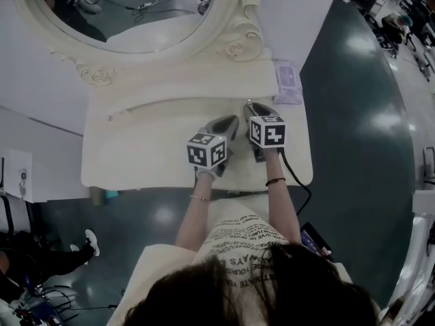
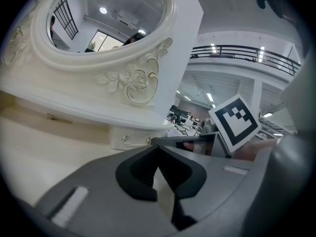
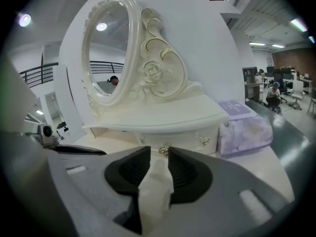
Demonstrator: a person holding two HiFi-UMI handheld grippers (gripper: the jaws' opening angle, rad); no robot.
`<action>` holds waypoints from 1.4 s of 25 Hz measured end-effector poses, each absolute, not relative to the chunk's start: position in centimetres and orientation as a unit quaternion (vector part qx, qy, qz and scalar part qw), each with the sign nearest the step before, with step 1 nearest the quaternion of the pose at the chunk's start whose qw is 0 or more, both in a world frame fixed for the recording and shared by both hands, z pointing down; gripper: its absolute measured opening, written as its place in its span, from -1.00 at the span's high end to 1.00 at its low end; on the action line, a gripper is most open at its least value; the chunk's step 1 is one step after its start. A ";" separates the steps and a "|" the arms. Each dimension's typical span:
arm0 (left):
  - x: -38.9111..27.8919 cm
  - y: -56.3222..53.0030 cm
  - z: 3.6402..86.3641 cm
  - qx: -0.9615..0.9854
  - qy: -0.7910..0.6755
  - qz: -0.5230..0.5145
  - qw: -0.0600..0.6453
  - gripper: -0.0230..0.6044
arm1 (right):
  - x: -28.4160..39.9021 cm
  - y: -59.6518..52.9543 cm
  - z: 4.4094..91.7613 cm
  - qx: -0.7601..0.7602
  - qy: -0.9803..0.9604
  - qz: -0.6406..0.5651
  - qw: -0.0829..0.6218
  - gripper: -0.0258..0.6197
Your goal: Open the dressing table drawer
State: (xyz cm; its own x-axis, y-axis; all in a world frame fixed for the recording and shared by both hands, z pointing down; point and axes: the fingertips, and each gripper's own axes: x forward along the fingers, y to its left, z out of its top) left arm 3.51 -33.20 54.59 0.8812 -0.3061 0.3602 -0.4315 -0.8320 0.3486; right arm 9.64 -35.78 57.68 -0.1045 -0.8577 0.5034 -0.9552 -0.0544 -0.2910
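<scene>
The cream dressing table (image 1: 136, 156) carries a low shelf (image 1: 190, 87) under an oval mirror (image 1: 122, 5). A small drawer front (image 3: 185, 141) sits beneath the shelf, with a round metal knob (image 3: 164, 149). My right gripper (image 3: 157, 164) is open; its jaws stand parallel right in front of that knob, and the pads are not pressing on it. In the head view the right gripper (image 1: 249, 104) points at the shelf's right part. My left gripper (image 2: 157, 166) is shut with nothing in it, beside the right one over the tabletop, left gripper (image 1: 234, 119).
A lilac tissue pack (image 3: 244, 127) lies on the table's right end, close to the drawer, tissue pack (image 1: 287, 81). A second small knob (image 3: 205, 141) sits further right. The table's front edge (image 1: 197, 185) faces the person. A cable (image 1: 299, 182) hangs off the right corner.
</scene>
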 end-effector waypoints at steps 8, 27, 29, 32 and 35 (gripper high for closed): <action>3.5 -34.1 54.8 0.945 -0.196 0.149 0.215 0.93 | 9.9 -36.7 58.5 0.679 -0.664 0.300 0.091 0.49; 3.3 -35.1 55.2 0.945 -0.191 0.158 0.215 0.93 | 10.9 -37.4 59.8 0.705 -0.617 0.335 0.099 0.59; 3.3 -35.1 55.1 0.945 -0.190 0.158 0.214 0.93 | 10.9 -37.4 59.7 0.705 -0.617 0.336 0.100 0.59; 3.3 -35.0 55.1 0.946 -0.188 0.158 0.213 0.93 | 10.9 -37.4 59.7 0.704 -0.617 0.336 0.100 0.59; 3.4 -34.9 55.1 0.946 -0.186 0.158 0.213 0.93 | 10.9 -37.3 59.7 0.703 -0.616 0.339 0.101 0.60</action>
State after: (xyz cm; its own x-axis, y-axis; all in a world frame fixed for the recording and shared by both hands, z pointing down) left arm 3.44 -34.85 55.06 0.8814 -0.2845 0.3771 -0.4185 -0.8407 0.3438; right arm 10.90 -37.26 59.66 0.0103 -0.7985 0.6020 -0.9357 -0.2199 -0.2757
